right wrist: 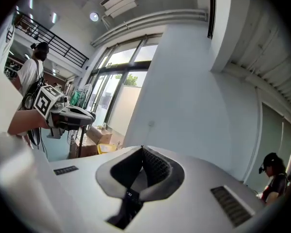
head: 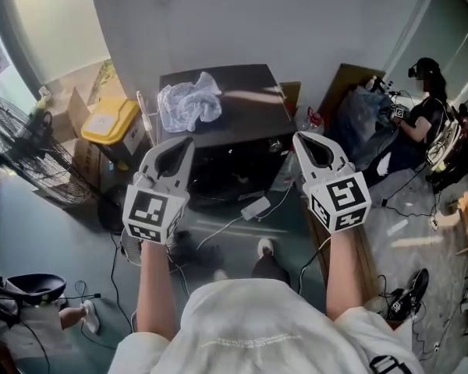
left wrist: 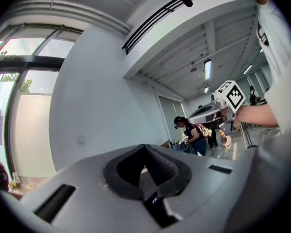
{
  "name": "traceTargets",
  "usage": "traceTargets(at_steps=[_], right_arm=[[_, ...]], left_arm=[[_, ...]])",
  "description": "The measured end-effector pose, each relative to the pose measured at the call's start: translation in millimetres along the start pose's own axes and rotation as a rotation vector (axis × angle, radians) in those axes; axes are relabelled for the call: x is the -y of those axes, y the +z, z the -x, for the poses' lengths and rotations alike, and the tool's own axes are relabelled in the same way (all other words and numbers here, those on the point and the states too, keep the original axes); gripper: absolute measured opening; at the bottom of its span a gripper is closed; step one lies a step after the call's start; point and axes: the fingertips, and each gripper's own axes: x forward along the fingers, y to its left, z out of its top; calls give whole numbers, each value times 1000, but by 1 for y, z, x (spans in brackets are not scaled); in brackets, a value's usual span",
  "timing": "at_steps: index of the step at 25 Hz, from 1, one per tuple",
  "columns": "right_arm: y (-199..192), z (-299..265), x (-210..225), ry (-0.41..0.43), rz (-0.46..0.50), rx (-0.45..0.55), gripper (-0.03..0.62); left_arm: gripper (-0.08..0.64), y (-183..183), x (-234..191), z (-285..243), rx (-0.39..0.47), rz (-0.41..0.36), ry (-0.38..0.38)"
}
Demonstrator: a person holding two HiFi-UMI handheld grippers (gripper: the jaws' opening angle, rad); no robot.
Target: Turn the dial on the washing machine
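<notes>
We look down on the dark washing machine, which stands against the pale wall, ahead of us and below our two grippers. Its front falls between them, but we cannot pick out the dial at this size. A big floor fan stands far to its left. Another person sits well off to the right. A yellow-lidded bin sits just left of the machine, and a crumpled pale cloth lies on its top. We hold the left gripper and the right gripper level and apart. Each has its jaw tips pressed together, with nothing between them. A small white adapter lies on the floor before the machine.
</notes>
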Motion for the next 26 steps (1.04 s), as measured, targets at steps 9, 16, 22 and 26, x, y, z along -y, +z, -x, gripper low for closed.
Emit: traceTargets(at_steps=[9,16,22,26], right_arm=[[9,-8,-15,25,23,-1,15],[8,-9,-16,27,27,-5,15],[2,-13,-14,22,19,-18,15],[-4,-18,-11,19,18,-26,15]], left_arm=[[12,4,0,10,-5,-36,-2],[12,0,1,11,-14,-24,-11],[12,-4,0,8,-19,-15,-15],[12,-7,-2,4,-16,-10,-14]])
